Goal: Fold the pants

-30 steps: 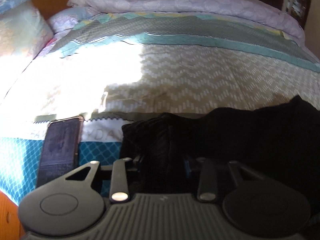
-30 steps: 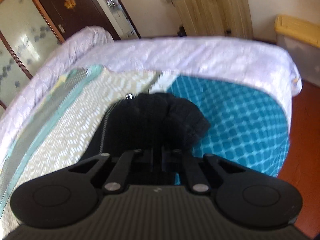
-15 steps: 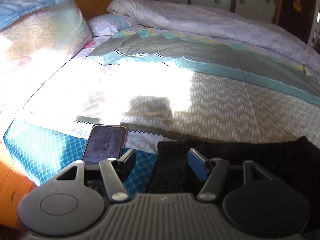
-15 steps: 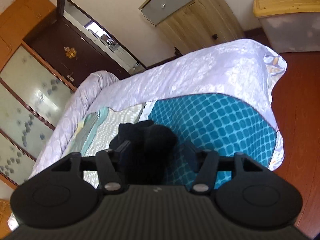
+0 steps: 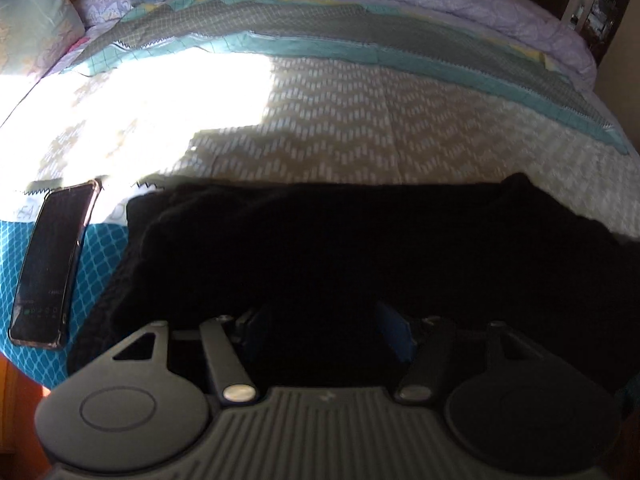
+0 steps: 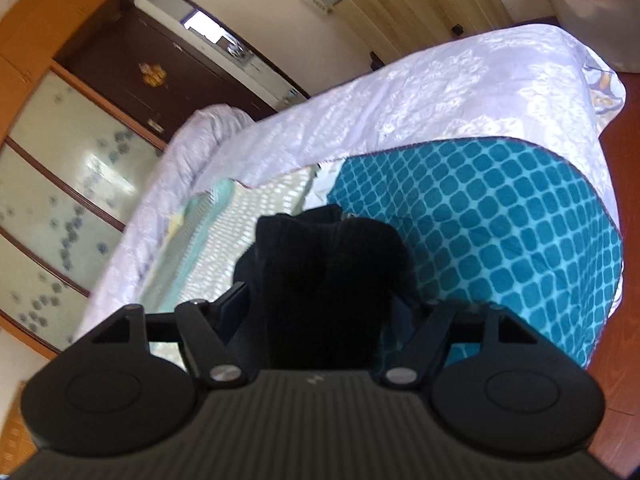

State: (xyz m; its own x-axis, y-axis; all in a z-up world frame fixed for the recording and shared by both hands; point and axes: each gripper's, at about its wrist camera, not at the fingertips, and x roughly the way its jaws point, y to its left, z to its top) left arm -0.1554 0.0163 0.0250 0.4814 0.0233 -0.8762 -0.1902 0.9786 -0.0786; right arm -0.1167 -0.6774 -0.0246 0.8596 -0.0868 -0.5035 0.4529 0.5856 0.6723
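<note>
The black pants [image 5: 360, 248] lie in a long band along the near edge of the bed [image 5: 328, 140], partly over the teal checked border of the cover, and one end bunches up in a dark hump in the right wrist view [image 6: 324, 256]. The left claw [image 5: 328, 328] hangs over the middle of the band with its jaws apart; cloth lies between them, but the dark fabric hides whether the pads press on it, so I cannot tell if it is gripped. The right claw [image 6: 320, 312] straddles the bunched end and its jaws have just been closing a little, yet a gap shows beside each pad, so it reads as released. The main risk is a shallow pinch: thick, ribbed cloth could slip out when lifted, or only the top layer could come up and spoil the fold. A phone [image 5: 52, 264] lies just beside the pants' left end and could be dragged toward the edge.
</note>
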